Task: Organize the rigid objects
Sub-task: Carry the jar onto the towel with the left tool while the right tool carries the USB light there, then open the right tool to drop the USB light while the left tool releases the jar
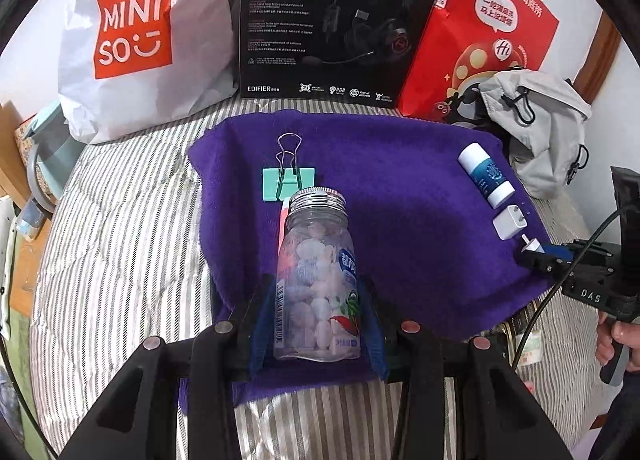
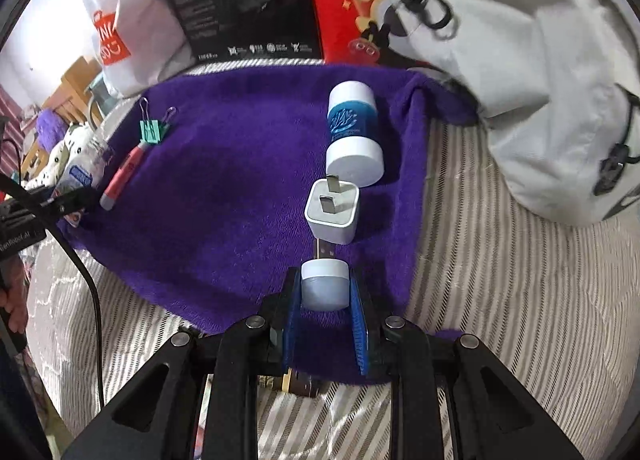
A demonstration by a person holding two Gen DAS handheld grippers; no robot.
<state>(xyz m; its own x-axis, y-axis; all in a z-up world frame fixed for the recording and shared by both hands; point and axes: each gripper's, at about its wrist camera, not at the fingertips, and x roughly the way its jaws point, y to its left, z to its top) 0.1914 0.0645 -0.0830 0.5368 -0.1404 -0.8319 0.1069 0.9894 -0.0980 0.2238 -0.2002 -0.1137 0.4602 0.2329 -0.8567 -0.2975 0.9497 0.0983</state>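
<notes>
On the left side of the purple towel (image 1: 400, 196), the left gripper (image 1: 320, 324) is closed around the lower body of a clear candy bottle (image 1: 316, 280). The bottle's long axis runs straight away from the gripper, and its silver screw cap points toward the mint green binder clip (image 1: 289, 182). A red pen (image 2: 122, 176) lies just beside the bottle. At the right, the right gripper (image 2: 325, 292) pinches a white USB stick (image 2: 324, 280) between its blue pads; the metal plug points forward and almost touches the white charger plug (image 2: 332, 216) (its two prongs face up). Beyond the charger, in the same line, lies a blue and white tube (image 2: 353, 132).
</notes>
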